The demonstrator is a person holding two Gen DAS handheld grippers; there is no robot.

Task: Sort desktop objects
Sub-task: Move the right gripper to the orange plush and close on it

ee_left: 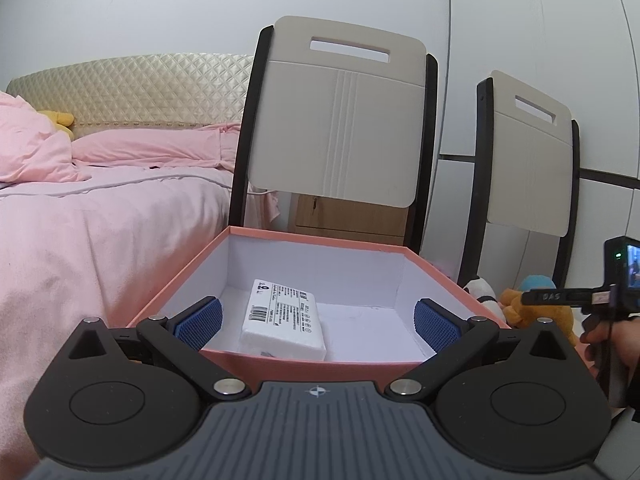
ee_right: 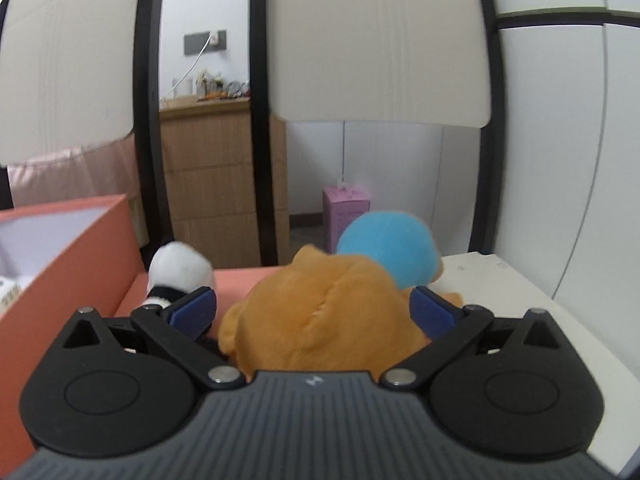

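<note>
Two views, left wrist first. Left gripper [ee_left: 316,322] hangs wide and empty at the near rim of the salmon box [ee_left: 304,366], pads either side of the opening. White tissue pack [ee_left: 283,320] already lies flat on the box floor, near-left of centre; bare floor to its right and behind it. Walls are tall (anything going in must clear the rim from above). Chair back [ee_left: 336,120] stands just behind the box, bed [ee_left: 100,232] to the left.

Right wrist: right gripper [ee_right: 314,312] is spread around the orange plush [ee_right: 320,320], pads beside its flanks; I cannot tell if they touch. Probably the next pick. Blue plush [ee_right: 390,252] crowds just behind, white plush [ee_right: 180,270] to the left beside the box wall. Table edge [ee_right: 560,312] is close on the right.
</note>
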